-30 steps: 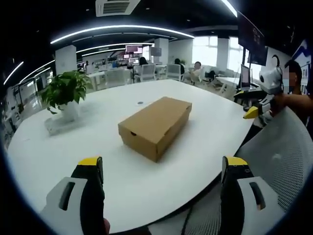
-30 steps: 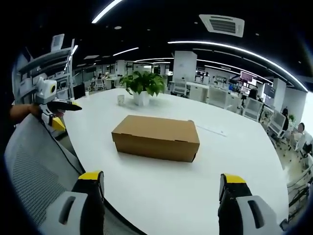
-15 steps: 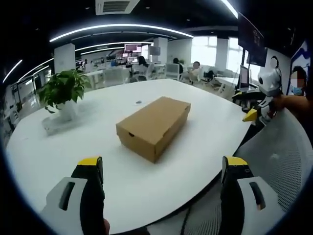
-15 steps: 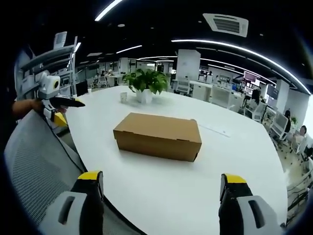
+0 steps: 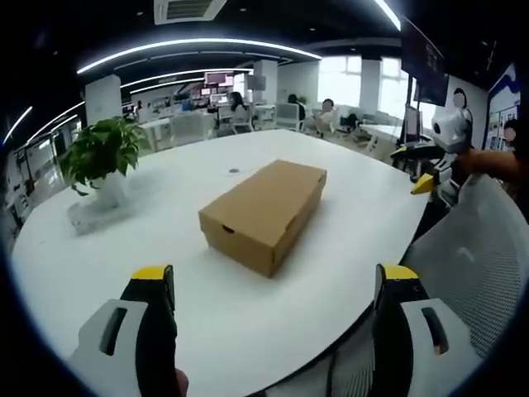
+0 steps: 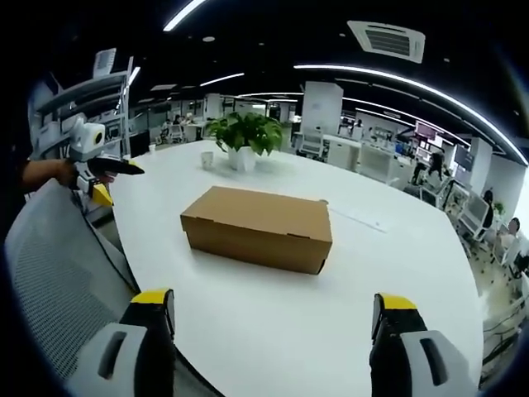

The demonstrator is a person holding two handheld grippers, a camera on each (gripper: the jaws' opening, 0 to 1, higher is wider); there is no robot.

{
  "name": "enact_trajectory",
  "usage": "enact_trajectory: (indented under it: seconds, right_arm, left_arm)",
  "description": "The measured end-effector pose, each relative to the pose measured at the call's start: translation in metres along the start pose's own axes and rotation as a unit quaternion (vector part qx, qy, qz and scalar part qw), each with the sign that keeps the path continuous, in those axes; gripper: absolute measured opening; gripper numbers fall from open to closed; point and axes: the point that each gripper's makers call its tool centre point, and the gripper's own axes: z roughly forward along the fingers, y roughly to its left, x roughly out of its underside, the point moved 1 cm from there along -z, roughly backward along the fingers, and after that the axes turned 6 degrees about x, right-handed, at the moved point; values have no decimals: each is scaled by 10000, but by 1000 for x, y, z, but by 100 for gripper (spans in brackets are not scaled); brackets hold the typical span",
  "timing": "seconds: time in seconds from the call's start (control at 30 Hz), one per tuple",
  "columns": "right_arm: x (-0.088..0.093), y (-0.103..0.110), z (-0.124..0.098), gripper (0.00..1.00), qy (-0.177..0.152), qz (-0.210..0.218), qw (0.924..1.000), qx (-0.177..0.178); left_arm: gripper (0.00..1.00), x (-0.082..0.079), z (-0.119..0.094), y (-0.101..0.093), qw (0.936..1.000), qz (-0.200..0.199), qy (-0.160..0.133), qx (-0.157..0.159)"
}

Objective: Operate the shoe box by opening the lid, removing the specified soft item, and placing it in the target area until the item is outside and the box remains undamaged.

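A closed brown cardboard shoe box lies on the white round table, lid down; it appears again in the right gripper view. My left gripper is open, its jaws wide apart above the table's near edge, well short of the box. My right gripper is open too, hanging over the near edge with nothing between its jaws. The right gripper shows at the right of the left gripper view, the left gripper at the left of the right gripper view. The box's contents are hidden.
A potted green plant stands on the table behind the box, with a small white cup near it. A grey mesh chair back is close by, and another view of the chair. Desks and seated people fill the office behind.
Both cameras have shifted a little; the box sits slightly higher and more to the left in the right gripper view. The box itself has not moved and both grippers stay open.
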Motion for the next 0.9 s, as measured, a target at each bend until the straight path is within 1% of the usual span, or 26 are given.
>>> enact_trajectory:
  seconds: [0.2,0.37,0.53,0.63,0.73,0.9]
  right_arm:
    - [0,-8,11,99,43,-97,9999,-131]
    - [-3,-14,23,99,7,-164,9996,-245]
    - [-8,-18,37,98,-60,-176,9990,-412]
    - [-8,-20,45,96,-38,-294,9984,-487]
    - [-6,-22,55,94,-1,-389,9976,-580]
    - [-2,-29,70,91,29,-536,9963,-666]
  left_arm:
    - [97,5,12,2,9999,-8,76,67]
    - [95,7,24,7,9996,-234,24,144]
    - [92,11,34,15,9994,-329,80,86]
    - [90,13,40,19,9991,-407,107,84]
    - [86,13,48,19,9987,-485,80,160]
    - [82,16,58,22,9986,-459,149,205]
